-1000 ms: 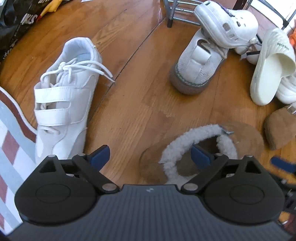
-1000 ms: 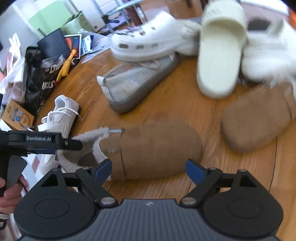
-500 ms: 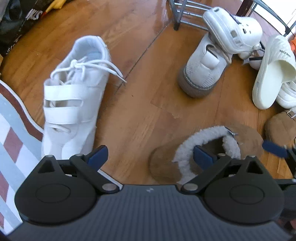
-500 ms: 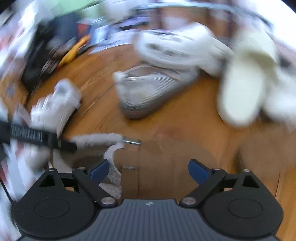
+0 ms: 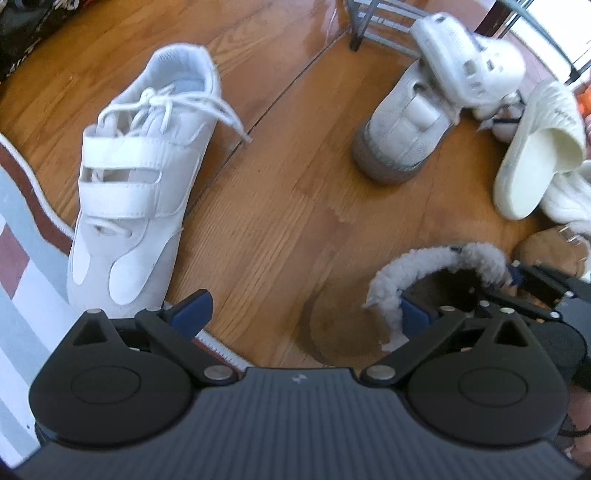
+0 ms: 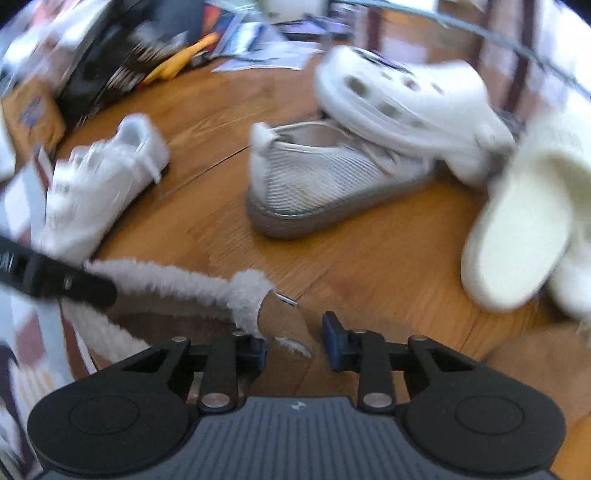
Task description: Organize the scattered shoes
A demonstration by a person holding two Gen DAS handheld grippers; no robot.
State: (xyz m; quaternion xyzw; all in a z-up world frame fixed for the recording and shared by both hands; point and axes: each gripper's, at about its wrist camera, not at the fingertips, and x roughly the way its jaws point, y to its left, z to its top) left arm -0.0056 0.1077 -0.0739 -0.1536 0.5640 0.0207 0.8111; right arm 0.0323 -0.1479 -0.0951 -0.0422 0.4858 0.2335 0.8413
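A tan slipper [image 5: 340, 332] with white fleece lining lies on the wood floor. My right gripper [image 6: 295, 345] is closing on its side wall [image 6: 284, 325]: one pad is inside on the fleece, the other outside on the suede. In the left wrist view the right gripper [image 5: 517, 273] shows at the slipper's far rim. My left gripper [image 5: 303, 310] stands wide open above the floor. One of its fingers sits at the slipper's fleece edge, the other by the toe of a white strap sneaker [image 5: 136, 184]. Nothing is gripped between them.
A grey mesh shoe [image 5: 402, 147] with a white clog [image 5: 469, 62] leaning on it lies ahead. A cream slide [image 5: 535, 158] and a second tan slipper [image 5: 546, 247] are to the right. A striped rug [image 5: 22, 280] lies left, a metal rack [image 5: 384, 18] behind.
My right gripper's jaws went from wide apart to narrow on the tan slipper's side wall, and it shifted toward the slipper's opening. The left gripper stayed open.
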